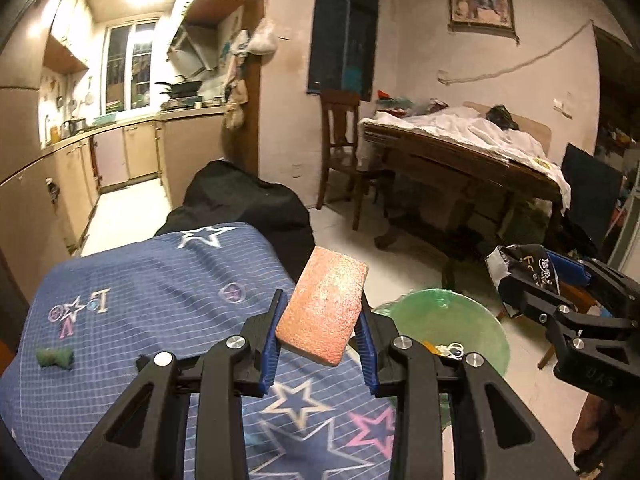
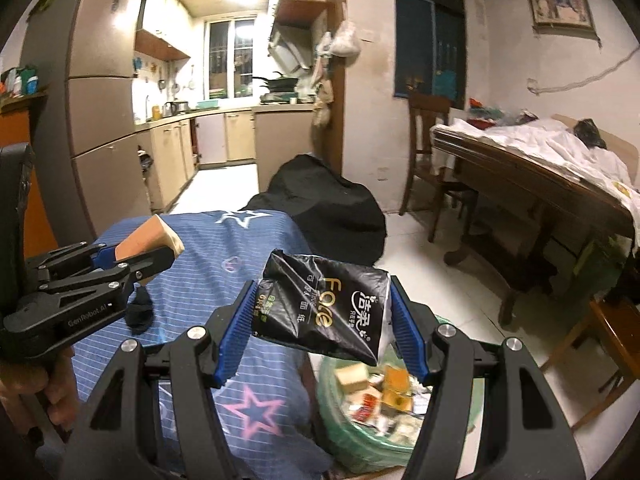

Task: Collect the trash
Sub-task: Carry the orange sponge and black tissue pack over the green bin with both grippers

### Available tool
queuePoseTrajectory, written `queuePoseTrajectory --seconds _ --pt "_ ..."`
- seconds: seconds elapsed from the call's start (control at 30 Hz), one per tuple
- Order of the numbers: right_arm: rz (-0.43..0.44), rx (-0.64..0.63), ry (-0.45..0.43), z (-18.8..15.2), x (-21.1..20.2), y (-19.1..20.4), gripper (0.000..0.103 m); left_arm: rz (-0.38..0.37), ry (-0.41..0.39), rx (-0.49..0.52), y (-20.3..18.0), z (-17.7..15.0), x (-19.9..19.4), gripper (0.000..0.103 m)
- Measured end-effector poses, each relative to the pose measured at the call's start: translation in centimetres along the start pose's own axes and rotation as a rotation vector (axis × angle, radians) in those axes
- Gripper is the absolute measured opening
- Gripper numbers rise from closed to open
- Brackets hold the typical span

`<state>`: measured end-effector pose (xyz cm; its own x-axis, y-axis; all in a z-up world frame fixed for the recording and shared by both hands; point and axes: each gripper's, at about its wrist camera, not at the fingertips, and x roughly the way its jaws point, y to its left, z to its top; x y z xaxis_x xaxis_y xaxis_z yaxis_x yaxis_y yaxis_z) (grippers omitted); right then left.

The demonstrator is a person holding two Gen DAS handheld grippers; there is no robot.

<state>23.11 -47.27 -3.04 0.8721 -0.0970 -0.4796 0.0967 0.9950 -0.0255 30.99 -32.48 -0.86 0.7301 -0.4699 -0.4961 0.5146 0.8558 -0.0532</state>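
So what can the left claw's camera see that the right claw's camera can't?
Only the left view shows the small green scrap on the cloth.

Only the right view shows the fridge, the dark scrap and the boxes piled in the bin.

Both show the left claw gripping the orange block, the right claw gripping the black wrapper, the blue star cloth and the green-lined bin.

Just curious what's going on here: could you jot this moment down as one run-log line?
left tongs: shut on orange rectangular sponge block | right tongs: shut on crumpled black plastic wrapper | green-lined trash bin: below wrapper
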Motion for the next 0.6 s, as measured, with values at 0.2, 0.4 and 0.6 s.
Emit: queuePoseTrajectory --seconds 0.2,0.4,0.6 --pt "-0.055 0.028 0.037 -0.9 -0.2 -3.9 0.061 -0.067 0.034 0.03 -4.1 0.5 3.1 0.034" --pt "-0.091 0.065 0.102 -1.7 0.7 -7.9 0.061 -0.136 0.074 0.065 -8.2 0.8 6.7 0.034" --pt "-0.065 0.118 0.205 -2.5 3.3 -10.9 0.061 -0.192 0.145 0.086 -10.6 0.9 11.0 0.034"
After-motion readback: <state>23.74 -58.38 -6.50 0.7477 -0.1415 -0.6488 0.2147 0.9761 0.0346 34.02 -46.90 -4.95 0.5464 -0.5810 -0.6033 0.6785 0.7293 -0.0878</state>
